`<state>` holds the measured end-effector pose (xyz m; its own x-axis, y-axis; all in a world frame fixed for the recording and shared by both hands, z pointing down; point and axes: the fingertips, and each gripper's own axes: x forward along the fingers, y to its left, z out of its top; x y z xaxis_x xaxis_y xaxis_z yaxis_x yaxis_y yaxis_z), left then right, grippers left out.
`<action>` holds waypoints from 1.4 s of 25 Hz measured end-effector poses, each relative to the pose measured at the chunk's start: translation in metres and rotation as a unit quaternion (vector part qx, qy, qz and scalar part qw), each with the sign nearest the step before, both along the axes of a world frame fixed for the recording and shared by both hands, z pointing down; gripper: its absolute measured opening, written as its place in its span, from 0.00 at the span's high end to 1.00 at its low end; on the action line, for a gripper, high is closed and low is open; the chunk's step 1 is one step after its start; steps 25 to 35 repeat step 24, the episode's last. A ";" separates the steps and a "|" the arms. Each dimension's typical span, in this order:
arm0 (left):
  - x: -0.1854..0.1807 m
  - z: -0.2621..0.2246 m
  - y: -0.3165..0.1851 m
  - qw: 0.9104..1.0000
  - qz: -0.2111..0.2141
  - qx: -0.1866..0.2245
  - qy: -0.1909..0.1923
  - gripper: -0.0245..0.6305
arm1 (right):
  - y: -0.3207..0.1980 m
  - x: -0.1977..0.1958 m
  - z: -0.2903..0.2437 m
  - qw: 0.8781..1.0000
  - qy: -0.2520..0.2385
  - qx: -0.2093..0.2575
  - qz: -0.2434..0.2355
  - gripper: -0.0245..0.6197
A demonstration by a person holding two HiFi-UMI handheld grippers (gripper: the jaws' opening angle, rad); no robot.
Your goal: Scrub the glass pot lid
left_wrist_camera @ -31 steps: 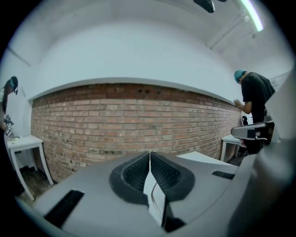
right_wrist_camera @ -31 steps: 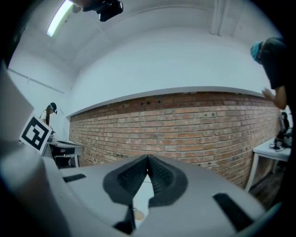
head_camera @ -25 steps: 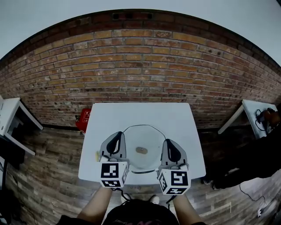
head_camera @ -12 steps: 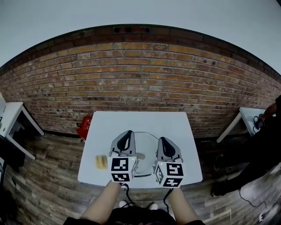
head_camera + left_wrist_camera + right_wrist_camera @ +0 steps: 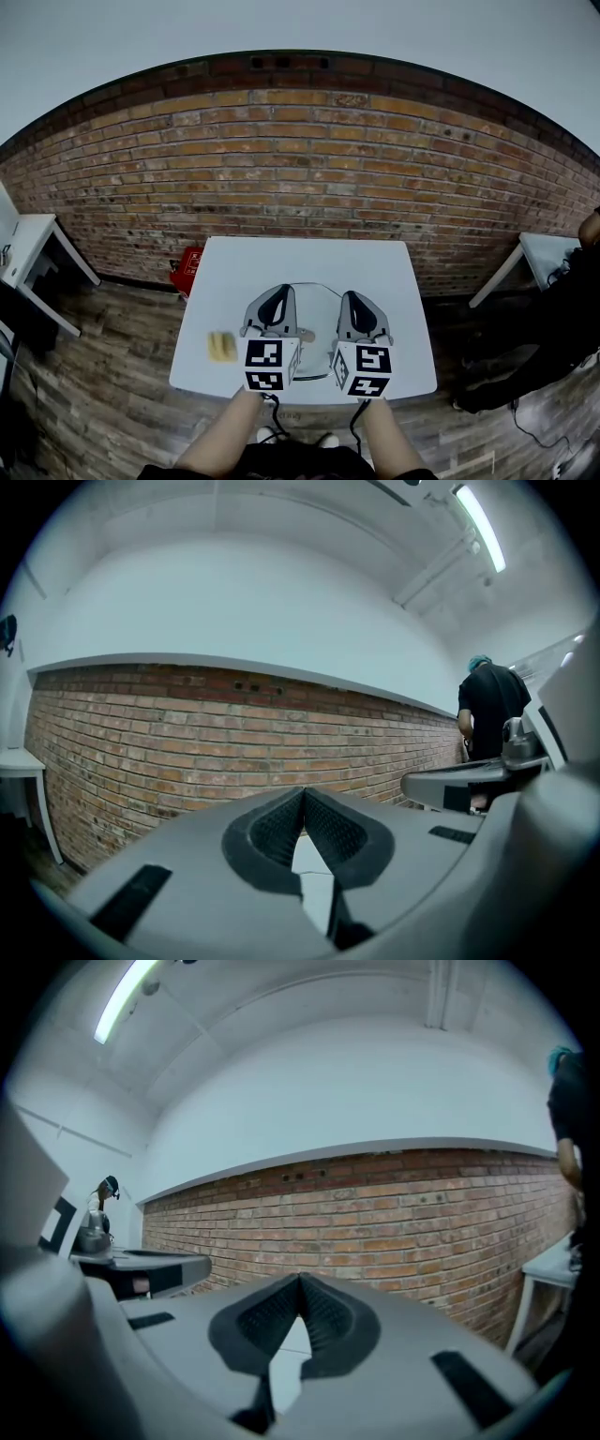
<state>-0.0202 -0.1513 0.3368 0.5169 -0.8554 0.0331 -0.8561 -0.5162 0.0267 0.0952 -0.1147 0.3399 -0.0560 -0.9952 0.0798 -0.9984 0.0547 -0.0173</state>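
**A:** Where's the lid?

**B:** The lid (image 5: 315, 307) lies flat on the white table (image 5: 394, 272), towards its near edge, between the two grippers. The left gripper (image 5: 279, 292) overlaps its left rim and the right gripper (image 5: 352, 296) its right rim. Both point level at the brick wall (image 5: 300, 169). I cannot tell whether either touches the glass.

**A:** Are they holding anything?

**B:** No. Both pairs of jaws are pressed together with nothing between them. Each gripper view shows only a sliver of table past the closed pads.

**A:** Which hand is nearer?

**B:** For the lid it's about even, and since it's round there's no long axis to line up with. The sponge (image 5: 221, 347) is another matter. It's a blurred yellow block on the table, left of the left gripper, near it but apart from it and from the lid. The left hand is clearly closer to it.

**A:** How far along is the job?

**B:** I can't settle that. A sponge lying loose beside the lid fits a scrub yet to come or one already over.

**A:** Is anything in the way?

**B:** Nothing on the table. A red thing (image 5: 186, 267) sits on the floor by the far left corner. A side table (image 5: 28, 244) and a person (image 5: 562, 328) are well off.
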 end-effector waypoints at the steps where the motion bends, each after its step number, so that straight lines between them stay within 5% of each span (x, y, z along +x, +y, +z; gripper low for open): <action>1: 0.000 0.000 -0.001 1.000 0.000 0.001 0.001 0.95 | -0.001 -0.001 0.001 1.000 0.001 0.000 -0.002 0.93; 35: -0.012 0.002 -0.009 1.000 -0.012 -0.015 0.005 0.95 | -0.007 -0.015 0.003 1.000 0.007 0.002 -0.020 0.93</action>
